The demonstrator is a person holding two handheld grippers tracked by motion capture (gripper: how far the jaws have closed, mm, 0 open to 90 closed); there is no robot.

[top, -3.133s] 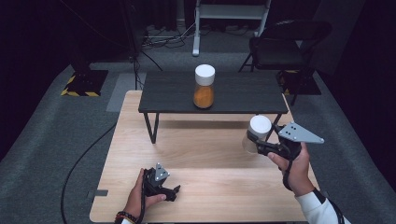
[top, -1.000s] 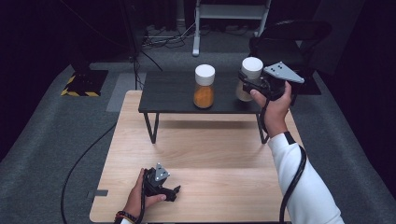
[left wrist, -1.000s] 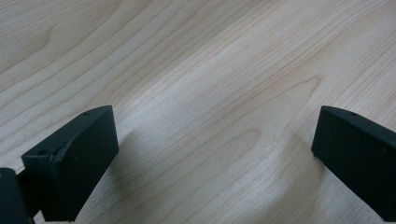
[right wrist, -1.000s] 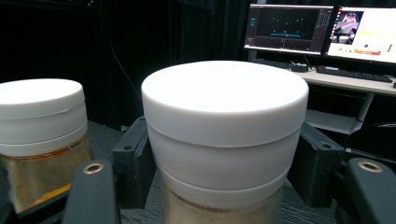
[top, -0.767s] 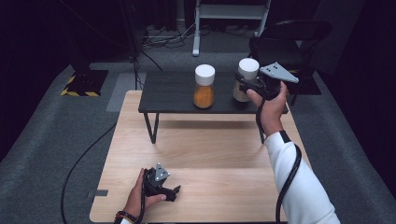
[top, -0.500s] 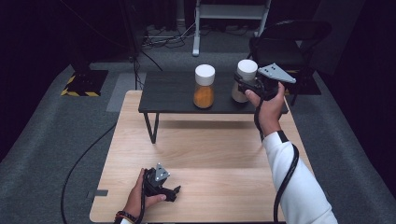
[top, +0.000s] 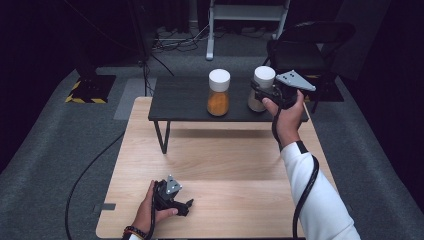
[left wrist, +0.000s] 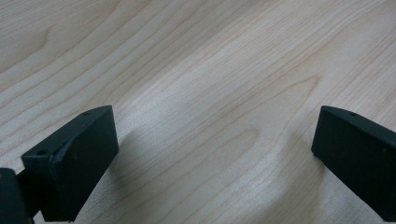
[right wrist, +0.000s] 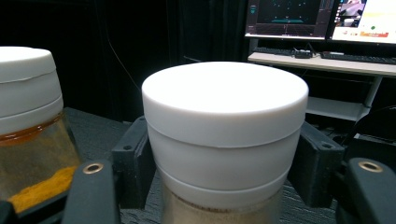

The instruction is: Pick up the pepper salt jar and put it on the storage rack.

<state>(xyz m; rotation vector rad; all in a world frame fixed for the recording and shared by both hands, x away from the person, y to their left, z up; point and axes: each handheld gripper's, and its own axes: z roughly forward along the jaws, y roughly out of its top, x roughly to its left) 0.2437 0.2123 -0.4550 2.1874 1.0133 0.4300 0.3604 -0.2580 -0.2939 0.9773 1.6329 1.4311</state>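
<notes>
Jar (top: 262, 89) with a white lid and pale powder sat on the dark shelf (top: 185, 97), at its right part, gripped by the right gripper (top: 263, 96). The jaws were shut on the jar just under the lid, one at each side, as the right gripper view showed (right wrist: 224, 140); a grip high on the body probably kept the jar upright while it was set down. Whether its base rested fully on the shelf could not be told. A second jar (top: 219, 93) of orange powder stood near on its left, apart from it, so the two made a row. The left gripper (top: 172, 197) lay low over the wooden table (top: 225, 165), jaws wide apart and holding nothing (left wrist: 210, 154), likely parked out of the way.
</notes>
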